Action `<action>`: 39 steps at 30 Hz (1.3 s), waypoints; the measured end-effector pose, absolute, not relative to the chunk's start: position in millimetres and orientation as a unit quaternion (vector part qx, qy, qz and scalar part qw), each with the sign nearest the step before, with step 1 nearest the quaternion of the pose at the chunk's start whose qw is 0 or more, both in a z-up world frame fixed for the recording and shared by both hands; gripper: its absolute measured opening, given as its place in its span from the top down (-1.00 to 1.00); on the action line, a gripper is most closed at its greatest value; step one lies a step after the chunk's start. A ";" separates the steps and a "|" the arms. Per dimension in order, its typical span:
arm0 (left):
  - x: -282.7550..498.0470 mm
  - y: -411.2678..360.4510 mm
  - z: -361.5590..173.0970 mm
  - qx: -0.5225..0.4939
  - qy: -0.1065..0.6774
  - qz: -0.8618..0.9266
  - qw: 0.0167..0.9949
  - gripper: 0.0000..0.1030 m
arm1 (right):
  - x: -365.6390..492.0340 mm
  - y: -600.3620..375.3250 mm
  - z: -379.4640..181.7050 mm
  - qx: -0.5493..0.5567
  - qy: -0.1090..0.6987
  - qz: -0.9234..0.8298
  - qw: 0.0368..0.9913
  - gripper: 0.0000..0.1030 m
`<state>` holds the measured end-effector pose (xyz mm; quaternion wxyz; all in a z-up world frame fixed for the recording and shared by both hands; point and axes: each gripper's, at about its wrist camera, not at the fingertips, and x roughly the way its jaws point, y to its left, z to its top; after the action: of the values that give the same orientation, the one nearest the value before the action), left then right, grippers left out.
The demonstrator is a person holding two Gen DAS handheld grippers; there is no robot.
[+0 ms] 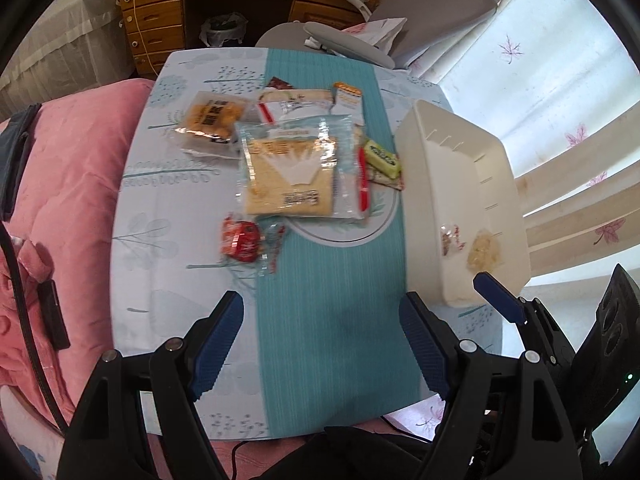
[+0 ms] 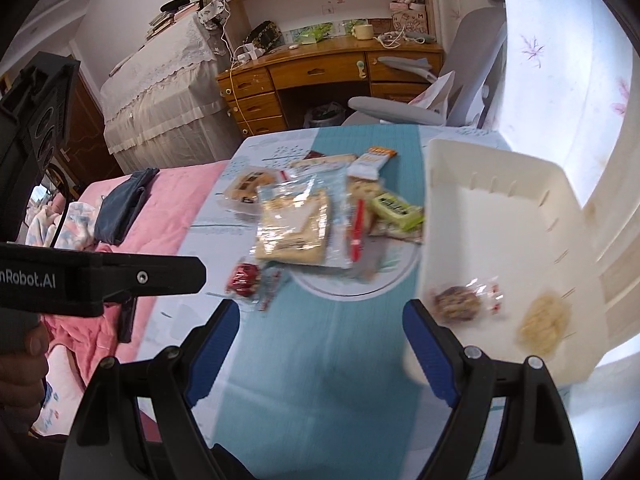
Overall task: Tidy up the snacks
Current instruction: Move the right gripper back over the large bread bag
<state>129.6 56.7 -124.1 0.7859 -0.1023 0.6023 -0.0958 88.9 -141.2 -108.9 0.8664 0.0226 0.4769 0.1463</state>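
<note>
Both grippers hang empty over the counter's [image 1: 332,340] near edge, the left gripper [image 1: 322,340] and right gripper [image 2: 320,344] with jaws spread wide. Ahead and slightly left of each lies the red candy [image 1: 239,239], nearest of the snack pile [image 1: 290,172]. The white bin [image 1: 480,184], already holding two snacks, stands right.

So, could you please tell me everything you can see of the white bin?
The white bin is a rectangular, open-topped tray that looks like plastic, with small slot ridges along its inner walls. It sits on the table's right side, beside the snack pile. Inside lie a wrapped dark cookie and a pale snack.
</note>
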 end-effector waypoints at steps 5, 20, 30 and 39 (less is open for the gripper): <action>132.7 87.4 -130.9 -0.088 0.610 -0.105 0.781 -0.53 | 84.2 -113.6 -119.8 0.044 0.484 0.130 0.864 -0.64; 176.6 140.4 -154.8 -0.051 0.628 -0.125 0.767 -0.65 | 80.7 -70.4 -162.5 0.120 0.514 0.072 0.847 -0.64; 242.5 125.6 -184.9 -0.060 0.640 -0.148 0.751 -0.75 | 103.4 -45.3 -197.0 0.117 0.509 0.087 0.848 -0.64; 296.5 102.0 -247.4 -0.089 0.658 -0.191 0.723 -0.75 | 135.3 -33.9 -232.6 0.100 0.508 0.092 0.851 -0.65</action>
<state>296.5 102.0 -247.4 0.7226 -0.0893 0.6582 -0.1913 135.3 -33.9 -232.6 0.8508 0.1001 0.5076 0.0917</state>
